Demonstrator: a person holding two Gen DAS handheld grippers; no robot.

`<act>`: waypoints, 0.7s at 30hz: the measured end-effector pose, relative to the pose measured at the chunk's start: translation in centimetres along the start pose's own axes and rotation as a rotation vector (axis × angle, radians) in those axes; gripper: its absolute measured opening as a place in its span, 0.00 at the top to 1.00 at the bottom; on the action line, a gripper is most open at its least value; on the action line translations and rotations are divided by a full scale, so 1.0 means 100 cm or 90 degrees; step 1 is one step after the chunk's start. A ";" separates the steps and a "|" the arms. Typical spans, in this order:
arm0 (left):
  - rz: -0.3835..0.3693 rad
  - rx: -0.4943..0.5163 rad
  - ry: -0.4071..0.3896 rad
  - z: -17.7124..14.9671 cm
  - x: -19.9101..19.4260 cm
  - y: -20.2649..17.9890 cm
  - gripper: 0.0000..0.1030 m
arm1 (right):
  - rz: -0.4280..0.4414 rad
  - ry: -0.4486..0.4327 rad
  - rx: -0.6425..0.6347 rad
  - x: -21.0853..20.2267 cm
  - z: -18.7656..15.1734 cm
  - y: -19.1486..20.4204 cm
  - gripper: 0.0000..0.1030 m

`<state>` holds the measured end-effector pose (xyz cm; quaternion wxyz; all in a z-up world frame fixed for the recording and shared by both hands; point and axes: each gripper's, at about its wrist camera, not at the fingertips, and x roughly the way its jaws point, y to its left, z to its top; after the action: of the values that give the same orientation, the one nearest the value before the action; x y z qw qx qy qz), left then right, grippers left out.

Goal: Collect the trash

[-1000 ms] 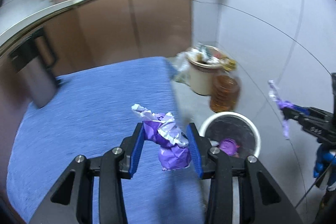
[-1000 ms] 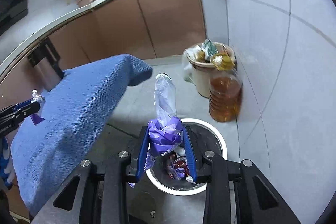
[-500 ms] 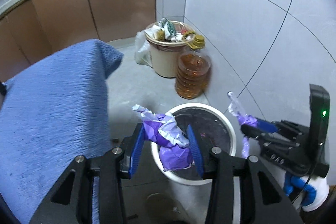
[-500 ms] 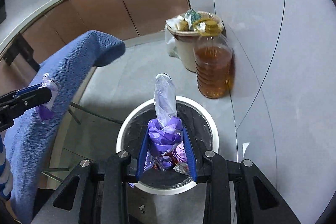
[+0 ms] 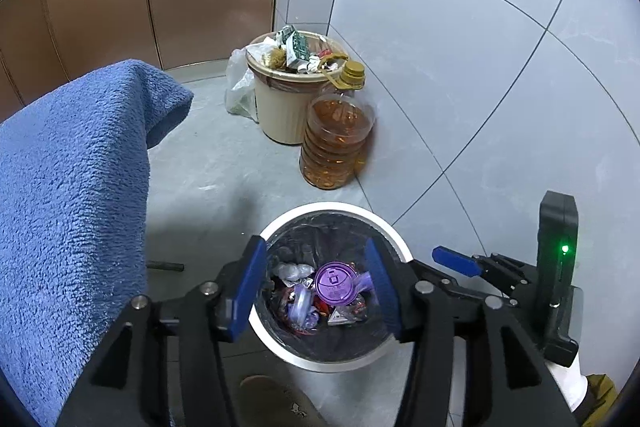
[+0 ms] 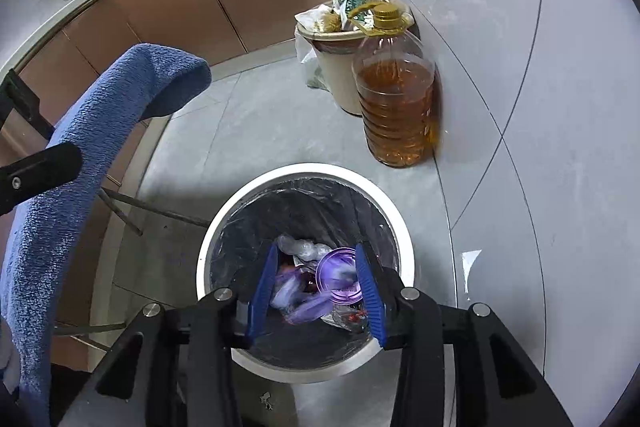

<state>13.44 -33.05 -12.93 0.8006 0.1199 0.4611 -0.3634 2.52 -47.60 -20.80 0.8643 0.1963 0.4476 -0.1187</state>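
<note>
Left wrist view: drop step. Left tool (image 5: 316, 287) and right tool (image 6: 316, 291) hang over the white bin (image 5: 394, 235), jaws spreading, empty; purple trash (image 5: 335, 283) lies inside. Next, probably back to the blue-towelled surface (image 5: 72, 187).

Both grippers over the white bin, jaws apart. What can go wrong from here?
1. The left gripper and right gripper, jaws opening with nothing between them, hang over the same white bin; they sit close and may clash on withdrawal.
2. The oil bottle stands near the bin; a wide swing might knock it.
3. The blue towel hangs beside the left gripper and could snag.
</note>
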 end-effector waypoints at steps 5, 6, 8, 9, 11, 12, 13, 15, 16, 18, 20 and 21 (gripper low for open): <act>0.034 0.015 -0.027 -0.007 -0.020 -0.002 0.52 | -0.001 -0.007 0.006 -0.010 -0.004 -0.002 0.61; 0.046 0.021 -0.036 -0.008 -0.025 -0.004 0.52 | -0.001 -0.009 0.006 -0.013 -0.004 -0.002 0.60; 0.077 0.036 -0.060 -0.011 -0.038 -0.006 0.52 | -0.002 -0.016 0.005 -0.020 -0.004 0.000 0.59; 0.088 0.040 -0.069 -0.013 -0.044 -0.006 0.52 | -0.003 -0.021 0.004 -0.024 -0.004 0.001 0.58; 0.109 0.048 -0.091 -0.017 -0.058 -0.005 0.52 | -0.001 -0.028 0.002 -0.032 -0.003 0.005 0.57; 0.119 0.051 -0.099 -0.017 -0.063 -0.004 0.51 | 0.000 -0.032 0.001 -0.035 -0.003 0.007 0.56; 0.128 0.053 -0.106 -0.019 -0.068 -0.002 0.51 | 0.001 -0.038 -0.002 -0.039 -0.002 0.010 0.55; 0.144 0.053 -0.121 -0.022 -0.079 0.001 0.51 | 0.003 -0.047 -0.009 -0.047 -0.002 0.016 0.53; 0.152 0.051 -0.127 -0.025 -0.085 0.004 0.51 | 0.006 -0.052 -0.012 -0.051 -0.002 0.020 0.53; 0.165 0.043 -0.137 -0.029 -0.096 0.009 0.51 | 0.010 -0.061 -0.022 -0.060 -0.002 0.030 0.52; 0.182 0.038 -0.147 -0.033 -0.108 0.015 0.51 | 0.013 -0.071 -0.033 -0.068 -0.002 0.040 0.51; 0.191 0.037 -0.153 -0.036 -0.113 0.017 0.51 | 0.014 -0.075 -0.037 -0.070 -0.002 0.045 0.51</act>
<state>8.71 -24.63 -5.84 0.8913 0.1658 0.3283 -0.2651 0.08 -43.26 -14.09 0.8956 0.1686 0.3974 -0.1074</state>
